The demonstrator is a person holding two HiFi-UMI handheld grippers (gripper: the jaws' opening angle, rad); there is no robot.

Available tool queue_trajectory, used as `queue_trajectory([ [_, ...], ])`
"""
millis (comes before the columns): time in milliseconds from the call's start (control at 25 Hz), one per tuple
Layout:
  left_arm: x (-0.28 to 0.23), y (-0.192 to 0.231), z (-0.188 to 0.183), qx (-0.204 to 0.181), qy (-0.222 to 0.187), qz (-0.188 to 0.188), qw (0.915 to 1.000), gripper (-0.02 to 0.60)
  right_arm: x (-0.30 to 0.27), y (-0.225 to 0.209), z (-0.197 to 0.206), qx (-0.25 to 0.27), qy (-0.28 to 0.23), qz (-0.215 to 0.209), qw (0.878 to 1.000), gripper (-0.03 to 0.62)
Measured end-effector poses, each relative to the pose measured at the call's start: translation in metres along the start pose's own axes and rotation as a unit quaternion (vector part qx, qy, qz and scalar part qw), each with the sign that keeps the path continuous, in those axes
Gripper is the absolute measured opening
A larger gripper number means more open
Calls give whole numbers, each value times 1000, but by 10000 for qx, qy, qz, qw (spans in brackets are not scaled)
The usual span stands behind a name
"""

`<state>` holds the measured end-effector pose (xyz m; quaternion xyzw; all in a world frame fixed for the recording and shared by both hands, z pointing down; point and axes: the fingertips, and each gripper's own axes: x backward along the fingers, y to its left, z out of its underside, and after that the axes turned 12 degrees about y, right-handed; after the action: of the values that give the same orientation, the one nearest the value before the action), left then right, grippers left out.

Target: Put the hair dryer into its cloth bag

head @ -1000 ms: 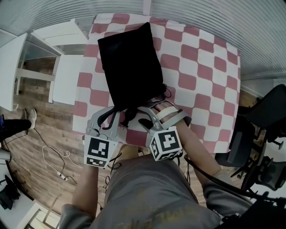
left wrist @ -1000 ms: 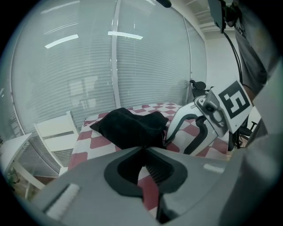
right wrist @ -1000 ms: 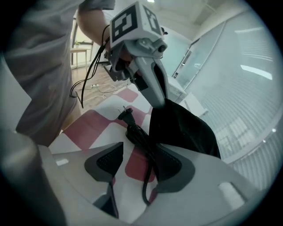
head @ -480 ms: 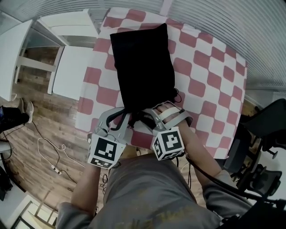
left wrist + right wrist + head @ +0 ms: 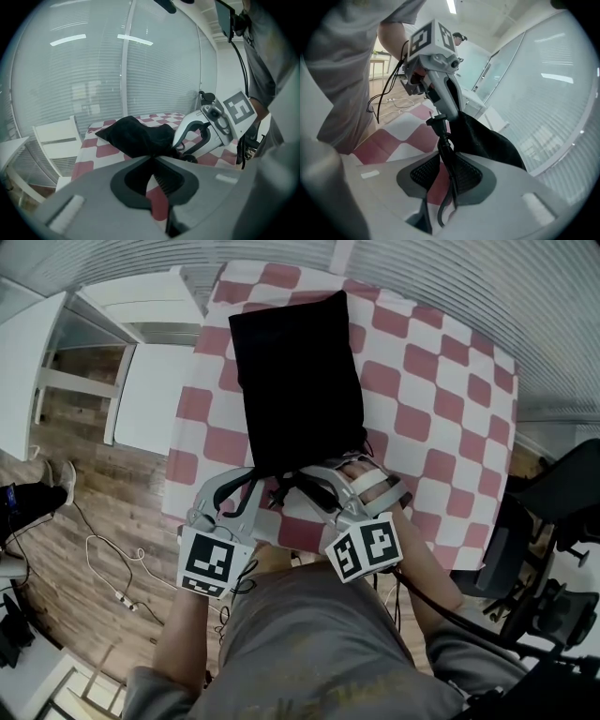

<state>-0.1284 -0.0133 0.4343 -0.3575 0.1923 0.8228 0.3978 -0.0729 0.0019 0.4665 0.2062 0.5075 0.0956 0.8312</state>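
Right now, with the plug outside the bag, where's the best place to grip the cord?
Grip the cord just behind the plug, coming from the near edge toward the bag mouth. The cord stands nearly upright there, so pads can close across it. The right tool has just been closing its jaws with that stretch between them, which looks like a sound hold.

Head view: from above, looking steeply down, far enough to take in the whole checked worktop [image 5: 431, 381], the cloth bag [image 5: 295, 381], the left tool [image 5: 255, 486] and the right tool [image 5: 314, 479]. Left tool view: low and close along its own jaws, facing over the bag toward the window blinds [image 5: 93, 70], right tool at the side. Right tool view: equally close, along its jaws and the cord [image 5: 449, 161], facing the left tool. Shared by all three: bag and worktop.
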Motion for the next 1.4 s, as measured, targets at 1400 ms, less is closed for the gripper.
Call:
queue_trajectory([
  [1400, -7, -6, 6, 479, 4, 490, 9976, 14, -17, -36, 34, -1640, 1046, 570, 9792, 292],
])
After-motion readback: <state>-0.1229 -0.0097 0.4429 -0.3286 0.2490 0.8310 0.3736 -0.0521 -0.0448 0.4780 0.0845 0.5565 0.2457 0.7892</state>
